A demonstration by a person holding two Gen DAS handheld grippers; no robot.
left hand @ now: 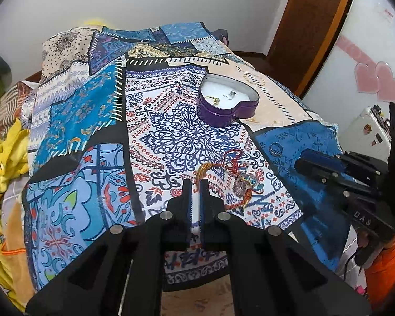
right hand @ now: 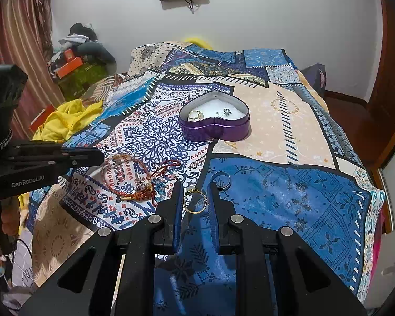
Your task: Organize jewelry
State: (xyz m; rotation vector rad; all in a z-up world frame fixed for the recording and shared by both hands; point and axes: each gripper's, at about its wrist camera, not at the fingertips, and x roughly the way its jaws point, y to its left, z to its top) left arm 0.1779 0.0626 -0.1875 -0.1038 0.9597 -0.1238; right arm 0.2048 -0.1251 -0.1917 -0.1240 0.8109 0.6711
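Right wrist view settles the matter: a thin gold ring (right hand: 195, 201) sits between the two fingers of the right gripper (right hand: 194, 193), low in the middle of the frame, standing tilted rather than flat. Its hoop faces the camera, its left and right edges meeting or almost meeting the two pads. The jaws are narrowed to about the ring's width; whether they truly pinch it I cannot tell.

A silver ring (right hand: 221, 180) lies flat on the blue patch of the patterned cloth (right hand: 289, 200), just above and right of the fingertips. The red and gold cord bracelets (right hand: 142, 181) lie to the left, nearer the left gripper (left hand: 196, 189), whose jaws are narrow and empty, pointing at the cords in the left wrist view.

The purple heart-shaped tin (right hand: 215, 127), already containing a gold ring and a silver piece, stands straight ahead, toward the upper middle of the frame. The right arm looks better placed to carry the ring there.
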